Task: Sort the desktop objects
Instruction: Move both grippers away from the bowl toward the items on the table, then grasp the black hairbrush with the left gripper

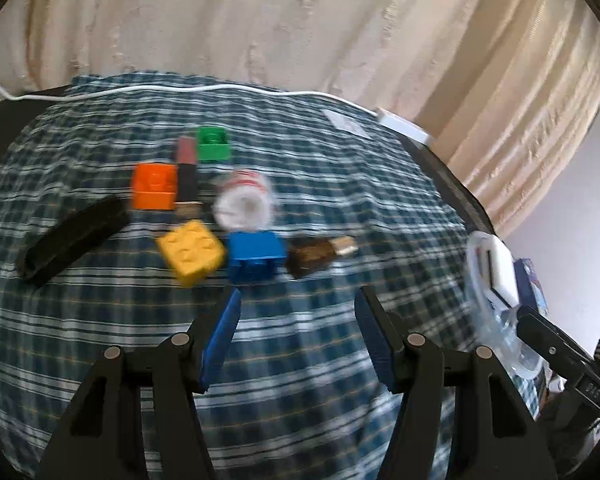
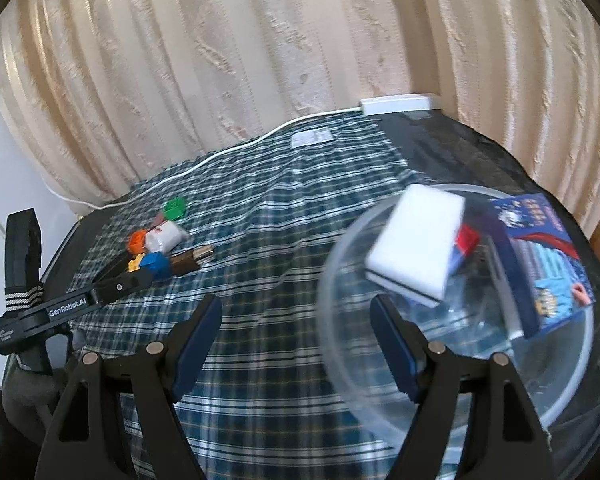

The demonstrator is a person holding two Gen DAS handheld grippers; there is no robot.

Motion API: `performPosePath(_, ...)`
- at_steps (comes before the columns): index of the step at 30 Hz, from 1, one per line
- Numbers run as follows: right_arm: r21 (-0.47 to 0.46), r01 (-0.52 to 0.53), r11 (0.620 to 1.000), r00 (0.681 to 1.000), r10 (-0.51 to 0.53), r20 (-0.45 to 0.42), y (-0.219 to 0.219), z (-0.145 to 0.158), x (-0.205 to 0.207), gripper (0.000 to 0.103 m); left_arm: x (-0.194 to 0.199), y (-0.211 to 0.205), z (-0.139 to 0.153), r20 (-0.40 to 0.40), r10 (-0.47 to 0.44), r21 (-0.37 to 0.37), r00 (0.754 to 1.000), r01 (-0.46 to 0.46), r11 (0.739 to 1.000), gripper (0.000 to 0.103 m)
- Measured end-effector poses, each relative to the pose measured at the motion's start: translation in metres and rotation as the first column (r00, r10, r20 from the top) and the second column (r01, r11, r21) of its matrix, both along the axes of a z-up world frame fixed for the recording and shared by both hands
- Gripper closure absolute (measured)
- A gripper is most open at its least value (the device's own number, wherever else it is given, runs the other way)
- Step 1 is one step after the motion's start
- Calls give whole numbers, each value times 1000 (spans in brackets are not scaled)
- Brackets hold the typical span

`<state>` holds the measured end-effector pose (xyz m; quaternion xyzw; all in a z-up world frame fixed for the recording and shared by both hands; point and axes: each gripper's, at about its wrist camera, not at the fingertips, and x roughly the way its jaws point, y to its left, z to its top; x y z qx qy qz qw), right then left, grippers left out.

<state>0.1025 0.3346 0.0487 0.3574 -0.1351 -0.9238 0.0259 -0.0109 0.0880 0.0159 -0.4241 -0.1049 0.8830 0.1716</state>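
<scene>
Between the clear plastic bowl (image 2: 440, 364) and toy cluster, bare checked cloth (image 2: 268, 240) is lying open; both grippers (image 1: 298, 312) (image 2: 296, 320) are gaping, empty; "GenRobot.AI" is showing.

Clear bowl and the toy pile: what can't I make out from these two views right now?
- Clear bowl, right wrist view: its contents behind the white sponge are hidden; only a corner of a red brick shows.
- White roll, left wrist view: motion blur hides its label.
- Yellow brick, right wrist view: mostly covered by the left claw.
</scene>
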Motion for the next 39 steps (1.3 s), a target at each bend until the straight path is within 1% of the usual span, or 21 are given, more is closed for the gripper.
performPosePath(3, 1, -23, 1000, 1000, 23, 6, -11, -1, -6, 23, -2, -15, -2, -6, 36, -19, 999, -36, 999, 40)
performPosePath(10, -2, -76, 997, 997, 76, 32, -38, -10, -19, 23, -10, -53, -6, -5, 108, -30, 994, -108, 994, 40)
performPosePath(17, -8, -113, 994, 992, 113, 57, -58, -19, -31, 23, -19, -92, -11, -4, 192, -48, 981, -192, 980, 40)
performPosePath(19, -11, -119, 993, 991, 120, 63, -62, -20, -35, 23, -22, -100, -11, -5, 201, -48, 980, -201, 978, 40)
performPosePath(21, -13, -126, 992, 990, 126, 66, -65, -21, -38, 23, -27, -103, -10, -4, 199, -52, 980, -199, 979, 40)
performPosePath(25, -17, -138, 990, 988, 138, 68, -71, -22, -44, 23, -31, -105, -3, -23, 180, -81, 983, -181, 980, 40)
performPosePath(30, -22, -145, 989, 986, 147, 76, -74, -25, -49, 23, -34, -116, 12, -54, 161, -66, 985, -165, 984, 40)
performPosePath(32, -23, -146, 989, 986, 148, 78, -75, -25, -50, 23, -40, -120, 15, -63, 166, -89, 984, -171, 981, 40)
performPosePath(36, -26, -150, 988, 985, 152, 77, -77, -25, -51, 23, -58, -127, 6, -34, 137, -119, 990, -140, 983, 40)
performPosePath(39, -27, -155, 988, 984, 156, 80, -78, -27, -51, 23, -68, -129, -4, -13, 118, -125, 993, -119, 985, 40)
